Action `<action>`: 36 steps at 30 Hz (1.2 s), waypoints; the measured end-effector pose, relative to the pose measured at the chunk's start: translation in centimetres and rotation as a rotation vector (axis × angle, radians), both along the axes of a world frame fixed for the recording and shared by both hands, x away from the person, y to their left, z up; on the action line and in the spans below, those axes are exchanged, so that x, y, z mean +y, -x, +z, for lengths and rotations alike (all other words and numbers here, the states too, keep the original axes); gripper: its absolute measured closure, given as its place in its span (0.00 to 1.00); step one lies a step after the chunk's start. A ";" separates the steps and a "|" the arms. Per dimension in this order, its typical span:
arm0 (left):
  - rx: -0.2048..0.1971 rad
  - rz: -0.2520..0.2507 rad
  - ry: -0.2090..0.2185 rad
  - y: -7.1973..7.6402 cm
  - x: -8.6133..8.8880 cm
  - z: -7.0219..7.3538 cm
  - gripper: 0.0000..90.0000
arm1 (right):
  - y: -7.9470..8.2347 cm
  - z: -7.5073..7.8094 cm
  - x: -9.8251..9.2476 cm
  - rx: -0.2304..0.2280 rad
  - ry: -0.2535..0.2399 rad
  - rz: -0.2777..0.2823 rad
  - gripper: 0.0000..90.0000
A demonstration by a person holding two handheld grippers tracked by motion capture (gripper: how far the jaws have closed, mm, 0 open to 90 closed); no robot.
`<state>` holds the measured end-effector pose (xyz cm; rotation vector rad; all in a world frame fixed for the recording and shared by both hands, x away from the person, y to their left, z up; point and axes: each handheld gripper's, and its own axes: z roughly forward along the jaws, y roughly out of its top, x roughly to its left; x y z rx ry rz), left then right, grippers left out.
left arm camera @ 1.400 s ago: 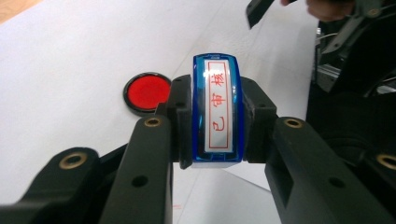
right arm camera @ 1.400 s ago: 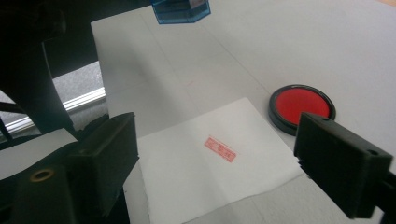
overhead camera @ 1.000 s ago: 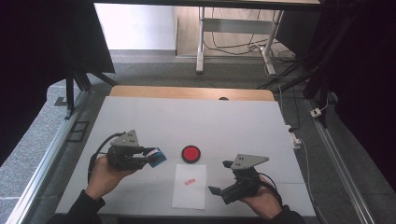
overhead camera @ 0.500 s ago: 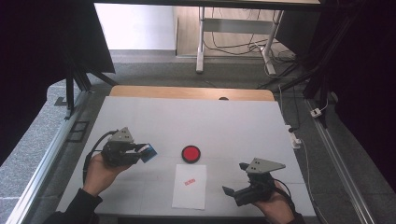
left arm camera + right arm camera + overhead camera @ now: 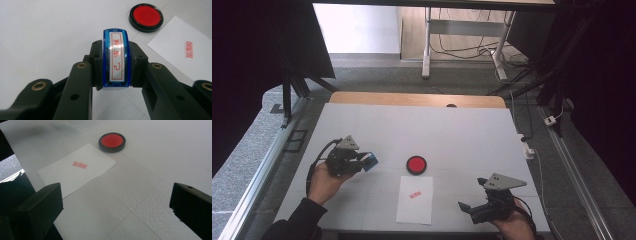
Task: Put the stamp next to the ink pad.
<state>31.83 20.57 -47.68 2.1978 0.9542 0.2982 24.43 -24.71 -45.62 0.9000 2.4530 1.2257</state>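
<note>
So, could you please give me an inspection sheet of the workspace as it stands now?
Surface: white table, wooden strip along its far edge.
Job's things: blue stamp with red characters on its label; round red ink pad; white paper sheet bearing one red imprint.
Clutter: nothing seen.
Grippers: left tool shut on the blue stamp, left of the ink pad; right tool open, holding nothing, right of the paper sheet.
Cables: black cable loops from the left tool; floor cables beyond the table.
Surroundings: grey floor, metal rails either side, dark curtains.
</note>
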 end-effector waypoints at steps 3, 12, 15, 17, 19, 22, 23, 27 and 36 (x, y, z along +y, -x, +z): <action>0.011 0.008 -0.021 -0.4 -0.2 -0.6 0.77 | 0.1 0.0 -0.1 -0.002 -0.002 -0.001 0.00; 0.042 0.026 -0.047 -1.0 -0.5 -1.7 0.77 | 0.1 -0.2 -0.4 0.006 0.014 -0.013 0.00; 0.046 0.027 -0.059 -1.1 -0.5 -2.0 0.77 | 0.1 -0.3 -0.5 0.006 0.016 -0.012 0.00; 0.051 0.028 -0.065 -1.2 -0.6 -2.2 0.77 | 0.1 -0.3 -0.5 0.005 0.021 -0.016 0.00; 0.056 0.027 -0.071 -1.3 -0.7 -2.4 0.77 | 0.1 -0.3 -0.5 0.006 0.023 -0.016 0.00; 0.062 0.028 -0.085 -1.4 -0.8 -2.7 0.77 | 0.1 -0.3 -0.5 0.006 0.027 -0.017 0.00; 0.068 0.029 -0.086 -1.4 -0.9 -2.8 0.77 | 0.1 -0.3 -0.5 0.005 0.028 -0.016 0.00; 0.072 0.033 -0.081 -1.5 -0.9 -3.0 0.74 | 0.1 -0.4 -0.6 0.003 0.032 -0.019 0.00; 0.061 0.039 -0.026 -1.2 -0.4 -2.5 0.55 | 0.1 -0.4 -0.9 0.006 0.029 -0.033 0.00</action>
